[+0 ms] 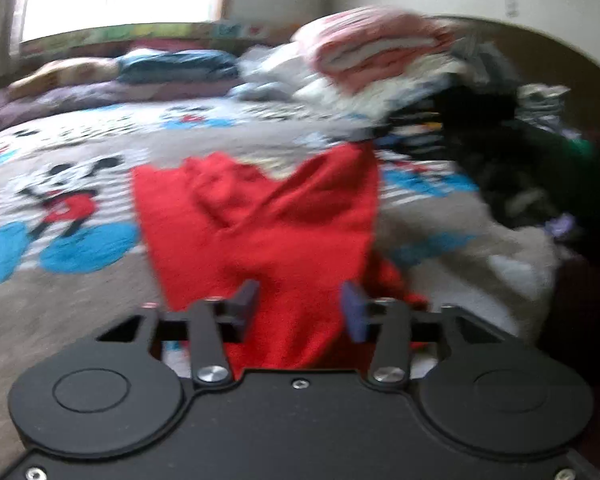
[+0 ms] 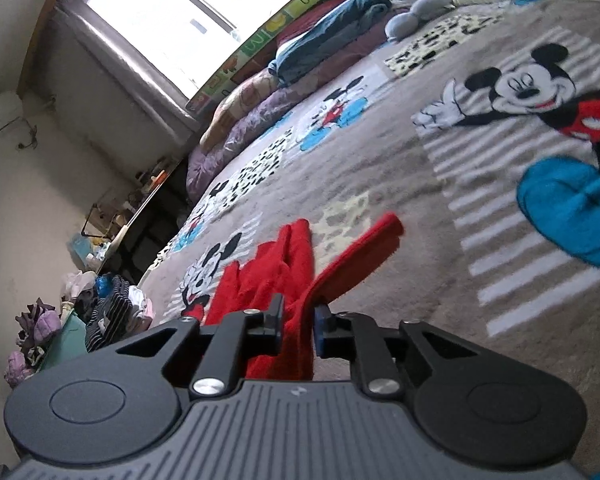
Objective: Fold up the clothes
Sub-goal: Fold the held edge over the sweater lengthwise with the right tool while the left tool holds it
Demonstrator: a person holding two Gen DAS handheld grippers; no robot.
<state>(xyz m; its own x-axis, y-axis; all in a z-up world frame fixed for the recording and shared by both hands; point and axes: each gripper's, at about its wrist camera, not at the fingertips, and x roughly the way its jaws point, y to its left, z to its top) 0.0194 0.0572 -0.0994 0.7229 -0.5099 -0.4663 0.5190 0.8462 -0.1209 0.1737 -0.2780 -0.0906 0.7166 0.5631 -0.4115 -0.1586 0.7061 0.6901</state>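
On my left wrist view the left hand-held gripper [image 1: 300,310] stands wide, its two fingers apart with the red garment [image 1: 268,216] lying under and between them; the picture is blurred, so I cannot tell whether a pad touches the cloth. The garment is spread on the bed [image 1: 80,312], over a grey blanket [image 1: 60,320] printed with cartoon mice and blue circles. Its far right corner is lifted off the blanket, pinched by a dark shape I take for my other tool, though the blur hides the detail.

On my right wrist view the right hand-held gripper [image 2: 298,322] is narrow, its jaws closed on a fold of the red garment [image 2: 272,276]. A strip of the cloth sticks out past the fingers, and the rest bunches to the left on the blanket [image 2: 380,220].

Around it I see plenty of clutter. In the left view, behind the garment, a heap of clothes [image 1: 380,64] rises, pink and white on top, with dark clothes [image 1: 512,160] just right of the lifted corner. Along the far side of the bed lie a blue folded cloth [image 2: 328,28] and purple bedding [image 2: 252,120], under a bright window [image 2: 188,12]. In the right view, another pile of laundry [image 2: 92,304] sits beyond the bed's end.
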